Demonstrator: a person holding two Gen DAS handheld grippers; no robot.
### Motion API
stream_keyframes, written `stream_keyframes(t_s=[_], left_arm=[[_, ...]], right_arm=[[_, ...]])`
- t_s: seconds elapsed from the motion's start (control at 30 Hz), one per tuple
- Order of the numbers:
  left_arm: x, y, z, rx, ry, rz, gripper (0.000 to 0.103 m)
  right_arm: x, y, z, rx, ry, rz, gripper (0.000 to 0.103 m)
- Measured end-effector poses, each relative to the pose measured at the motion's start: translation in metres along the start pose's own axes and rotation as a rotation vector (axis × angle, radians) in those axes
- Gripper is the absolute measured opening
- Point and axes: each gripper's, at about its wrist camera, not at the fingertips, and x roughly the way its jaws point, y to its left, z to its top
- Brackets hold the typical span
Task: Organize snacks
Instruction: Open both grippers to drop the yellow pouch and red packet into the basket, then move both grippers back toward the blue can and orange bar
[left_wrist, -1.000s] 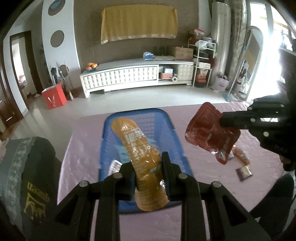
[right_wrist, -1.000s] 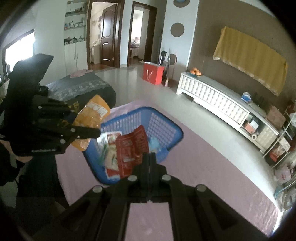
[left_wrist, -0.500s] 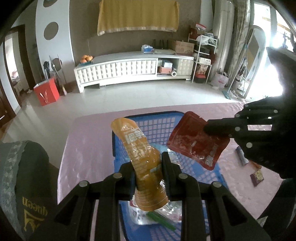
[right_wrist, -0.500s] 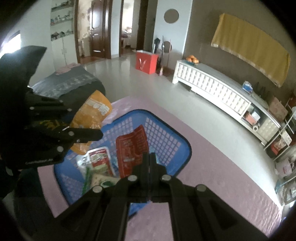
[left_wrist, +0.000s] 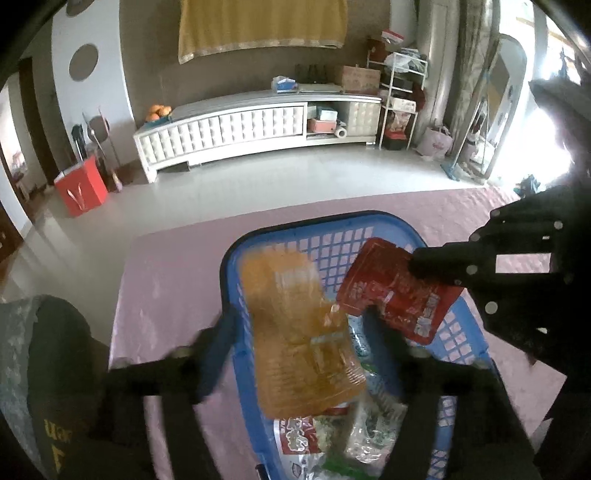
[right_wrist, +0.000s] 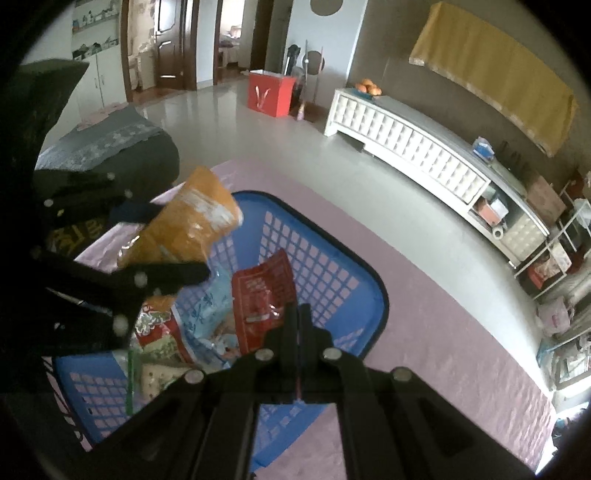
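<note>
From your left wrist: your left claw (left_wrist: 306, 354) is opening, its fingers (left_wrist: 216, 343) blurred and spread either side of the orange snack packet (left_wrist: 299, 332), which hangs over the blue basket (left_wrist: 332, 225) on the pink-covered bench (left_wrist: 173, 280); your right claw (left_wrist: 415, 260) enters from the right, pinching the red snack packet (left_wrist: 399, 291) above the basket.

From your right wrist: your right claw (right_wrist: 297, 314) is pressed together on the red snack packet's (right_wrist: 264, 295) lower edge; the orange snack packet (right_wrist: 188, 232) sits between the left claw's (right_wrist: 166, 240) parted fingers (right_wrist: 177, 275); other packets (right_wrist: 159, 328) lie inside the blue basket (right_wrist: 373, 295).
</note>
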Motion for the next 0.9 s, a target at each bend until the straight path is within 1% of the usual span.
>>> stream_keyframes(t_s=[0.03,0.07,0.1,0.13,0.17,0.2,0.27,0.47,0.63,0.73,0.8,0.87,0.9], left_arm=[[-0.002,-0.002,0.001,0.012,-0.007,0.009,0.072],[-0.004,-0.004,0.001,0.018,-0.010,0.013,0.072],[-0.008,-0.006,0.000,0.016,-0.013,0.013,0.072],[-0.011,-0.007,0.000,0.012,-0.015,0.011,0.072],[-0.015,-0.009,-0.001,0.010,-0.019,0.010,0.072],[-0.017,-0.010,-0.001,0.010,-0.020,0.011,0.072],[-0.025,-0.013,-0.003,0.008,-0.023,0.016,0.072],[-0.060,-0.027,-0.008,0.002,-0.054,0.009,0.072],[-0.086,-0.041,-0.010,0.008,-0.080,0.027,0.072],[-0.102,-0.048,-0.011,0.000,-0.094,0.033,0.072],[-0.111,-0.051,-0.012,-0.012,-0.112,0.039,0.072],[-0.121,-0.056,-0.012,-0.019,-0.131,0.039,0.072],[-0.127,-0.060,-0.015,-0.021,-0.145,0.047,0.072]], right_arm=[[0.000,0.000,-0.001,-0.004,0.014,-0.010,0.003],[0.000,-0.001,-0.001,-0.004,0.024,-0.021,0.009],[-0.001,-0.001,0.000,-0.004,0.033,-0.036,0.026],[-0.004,-0.002,-0.001,-0.003,0.034,-0.042,0.037],[-0.010,-0.003,-0.003,0.005,0.021,-0.042,0.060],[-0.016,-0.004,-0.006,0.017,0.005,-0.043,0.073],[-0.028,-0.004,-0.010,0.024,-0.019,-0.047,0.074],[-0.056,-0.001,-0.024,0.015,-0.027,-0.074,0.076],[-0.078,-0.002,-0.033,0.042,-0.049,-0.083,0.080],[-0.093,-0.003,-0.038,0.061,-0.071,-0.094,0.086],[-0.103,-0.003,-0.042,0.070,-0.094,-0.098,0.097],[-0.117,-0.003,-0.048,0.083,-0.124,-0.102,0.103],[-0.122,-0.003,-0.051,0.088,-0.137,-0.107,0.103]])
